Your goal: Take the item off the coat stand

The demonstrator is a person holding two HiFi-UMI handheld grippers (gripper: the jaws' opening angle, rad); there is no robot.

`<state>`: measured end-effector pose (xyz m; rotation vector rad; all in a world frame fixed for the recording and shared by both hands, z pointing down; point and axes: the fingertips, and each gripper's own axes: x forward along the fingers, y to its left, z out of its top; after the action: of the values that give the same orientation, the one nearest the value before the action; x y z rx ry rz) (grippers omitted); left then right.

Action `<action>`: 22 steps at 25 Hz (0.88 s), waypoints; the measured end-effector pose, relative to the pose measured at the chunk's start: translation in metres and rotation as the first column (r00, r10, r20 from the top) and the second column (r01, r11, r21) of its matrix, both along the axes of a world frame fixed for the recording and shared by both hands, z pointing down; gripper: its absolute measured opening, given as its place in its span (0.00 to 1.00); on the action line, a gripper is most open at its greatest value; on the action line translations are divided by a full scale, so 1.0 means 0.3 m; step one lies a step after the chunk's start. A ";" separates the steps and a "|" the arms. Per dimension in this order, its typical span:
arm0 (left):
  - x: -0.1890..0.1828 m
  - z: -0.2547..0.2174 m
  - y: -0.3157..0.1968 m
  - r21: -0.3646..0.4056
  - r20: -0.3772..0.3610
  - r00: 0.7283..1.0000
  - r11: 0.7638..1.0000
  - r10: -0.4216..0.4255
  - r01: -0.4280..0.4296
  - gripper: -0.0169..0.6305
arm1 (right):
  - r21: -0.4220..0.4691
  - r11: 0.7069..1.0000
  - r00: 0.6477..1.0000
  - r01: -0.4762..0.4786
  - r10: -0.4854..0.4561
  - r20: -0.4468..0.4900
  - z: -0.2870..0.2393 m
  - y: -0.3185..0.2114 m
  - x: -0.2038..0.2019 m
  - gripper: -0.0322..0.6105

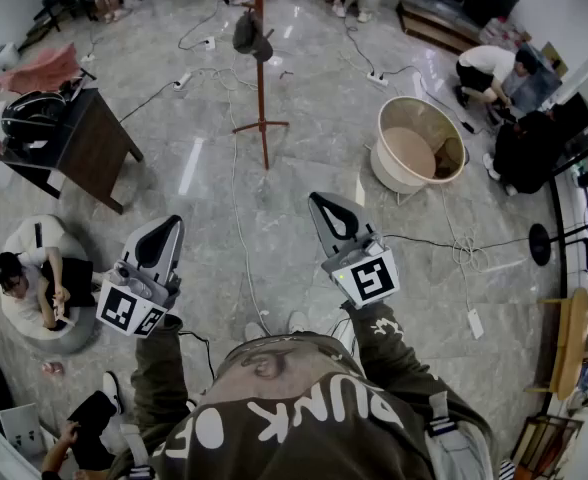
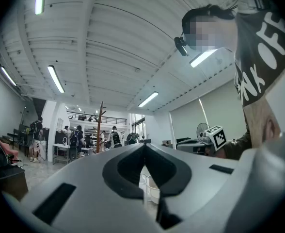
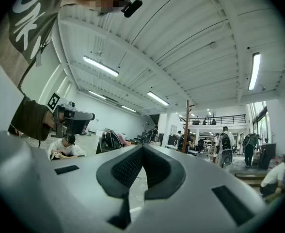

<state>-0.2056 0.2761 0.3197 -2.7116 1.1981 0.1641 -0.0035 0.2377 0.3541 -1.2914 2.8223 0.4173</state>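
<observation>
**Both tongs closed and empty, stand ahead across open floor**

I have the left gripper and the right gripper held out side by side in front of me. Both point at the coat stand, well apart from it. Each gripper view shows its own jaws pressed together at the tips with nothing between them.

The dark item hangs high on the stand's pole, touching it, with its bulk on the pole's left side in the head view. I cannot tell what kind of thing it is.

The grey marble floor between my tongs and the stand's spread feet is open. A white cable crosses it, running from near my shoes up past the stand's base. Left of the stand, the dark table turns a corner towards that lane. To the right sits the beige tub, and its rim stands apart from the stand. A seated person is off to my left, beside the left gripper and outside the lane.
</observation>
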 end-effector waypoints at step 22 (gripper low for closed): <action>0.010 -0.006 0.015 -0.012 -0.001 1.000 1.000 0.008 -0.008 0.03 | 0.000 1.000 1.000 -0.006 0.006 0.006 -0.003 0.016 0.015 0.07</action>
<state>-0.2026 0.2806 0.3180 -2.7275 1.1925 0.1601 0.0010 0.2425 0.3531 -1.2992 2.8135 0.4131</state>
